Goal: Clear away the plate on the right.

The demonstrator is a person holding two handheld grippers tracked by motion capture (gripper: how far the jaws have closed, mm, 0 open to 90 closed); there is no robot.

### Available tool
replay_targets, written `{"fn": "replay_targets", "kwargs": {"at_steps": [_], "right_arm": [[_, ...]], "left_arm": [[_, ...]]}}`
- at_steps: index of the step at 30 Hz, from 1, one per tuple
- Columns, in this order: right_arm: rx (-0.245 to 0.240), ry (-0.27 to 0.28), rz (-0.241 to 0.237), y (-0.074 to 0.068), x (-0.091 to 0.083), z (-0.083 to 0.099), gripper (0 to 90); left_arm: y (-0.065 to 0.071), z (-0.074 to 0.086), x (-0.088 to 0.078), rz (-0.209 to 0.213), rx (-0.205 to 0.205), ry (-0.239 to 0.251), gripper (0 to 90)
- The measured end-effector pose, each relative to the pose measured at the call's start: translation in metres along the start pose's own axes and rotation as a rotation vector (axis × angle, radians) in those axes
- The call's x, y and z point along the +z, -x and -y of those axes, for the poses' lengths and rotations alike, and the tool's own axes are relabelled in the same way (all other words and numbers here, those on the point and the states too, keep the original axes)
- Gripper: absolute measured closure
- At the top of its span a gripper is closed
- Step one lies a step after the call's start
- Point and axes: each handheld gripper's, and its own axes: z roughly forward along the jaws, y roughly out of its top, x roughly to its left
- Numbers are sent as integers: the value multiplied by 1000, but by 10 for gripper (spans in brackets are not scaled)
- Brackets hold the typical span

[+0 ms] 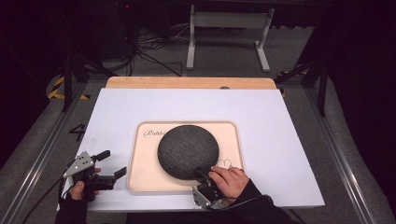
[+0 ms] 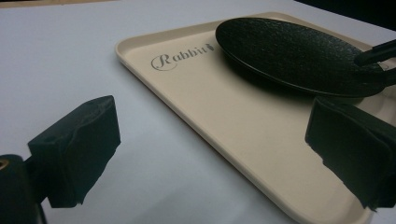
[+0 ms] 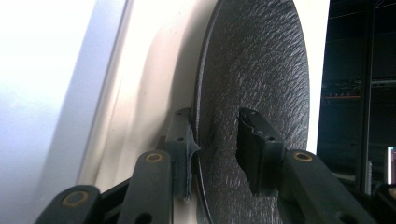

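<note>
The right gripper point(image 1: 201, 173) is straddling the near rim of the dark plate point(image 1: 187, 150), jaws apart and not pinching. The plate is lying on the cream tray point(image 1: 140, 179). The left gripper point(image 1: 112, 163) is waiting open beside the tray.

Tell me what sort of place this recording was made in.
Probably a lab or recording rig, not a home: a white board tabletop framed by metal rails, tangled cables on the grey floor, and dark surroundings. A beige rectangular plastic tray carries a black textured round plate.

Script "Rabbi…" on cream tray point(image 2: 196, 93); remaining letters hidden by plate point(image 2: 299, 51).
</note>
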Motion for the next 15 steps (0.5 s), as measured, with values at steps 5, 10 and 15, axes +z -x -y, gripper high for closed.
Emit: {"fn": "replay_targets", "kwargs": {"at_steps": [5,10,15], "right_arm": [[57,36,-34,6,-8,2,625],[159,118,-63,14,-19,5,588],[243,164,-61,23,-30,10,537]], "left_arm": [[0,0,0,0,0,-1,39],[0,0,0,0,-1,-2,39],[0,0,0,-1,1,-3,39]]}}
